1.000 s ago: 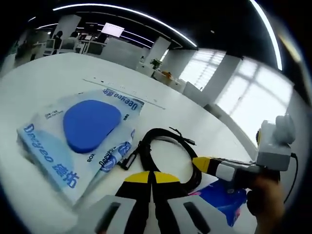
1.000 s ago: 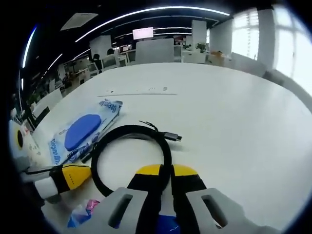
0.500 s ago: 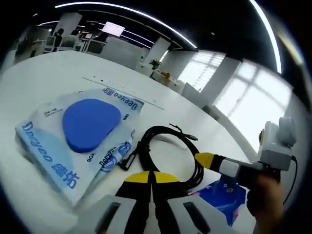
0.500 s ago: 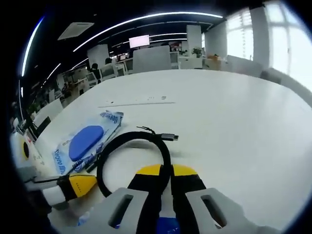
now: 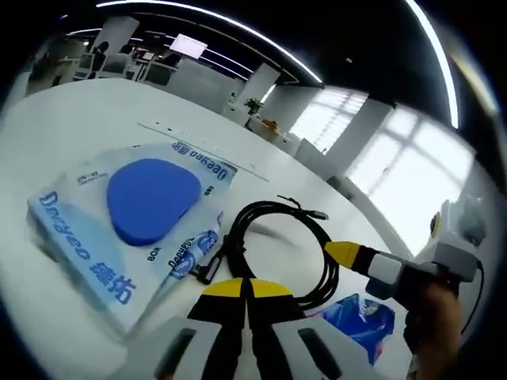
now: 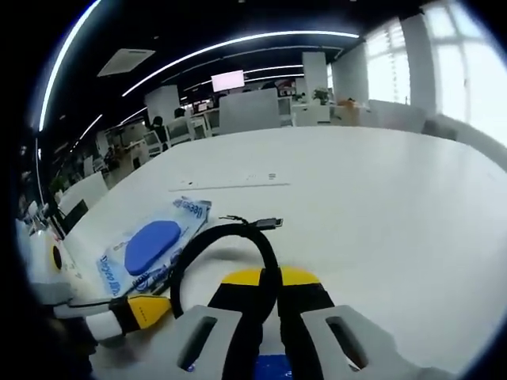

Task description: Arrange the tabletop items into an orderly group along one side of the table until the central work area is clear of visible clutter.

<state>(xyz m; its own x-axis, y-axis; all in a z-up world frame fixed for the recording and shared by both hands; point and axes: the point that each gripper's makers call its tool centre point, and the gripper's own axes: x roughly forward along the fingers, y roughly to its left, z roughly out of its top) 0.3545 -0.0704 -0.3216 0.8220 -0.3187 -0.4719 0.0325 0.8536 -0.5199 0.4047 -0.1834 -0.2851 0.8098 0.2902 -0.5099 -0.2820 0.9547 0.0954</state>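
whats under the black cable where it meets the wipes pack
In the left gripper view, one end of the black cable, a plug, rests on the corner of the blue wet-wipes pack. The rest of the loop lies on the white table.

A broad white table (image 5: 95,119) carries the things. A pale blue wet-wipe pack (image 5: 127,218) with a blue oval lid lies flat on it. Just beside the pack rests a coiled black cable (image 5: 273,249), one plug end touching the pack's edge, the other plug lying free on the bare tabletop. Near the coil lies a crumpled blue wrapper (image 5: 360,321).
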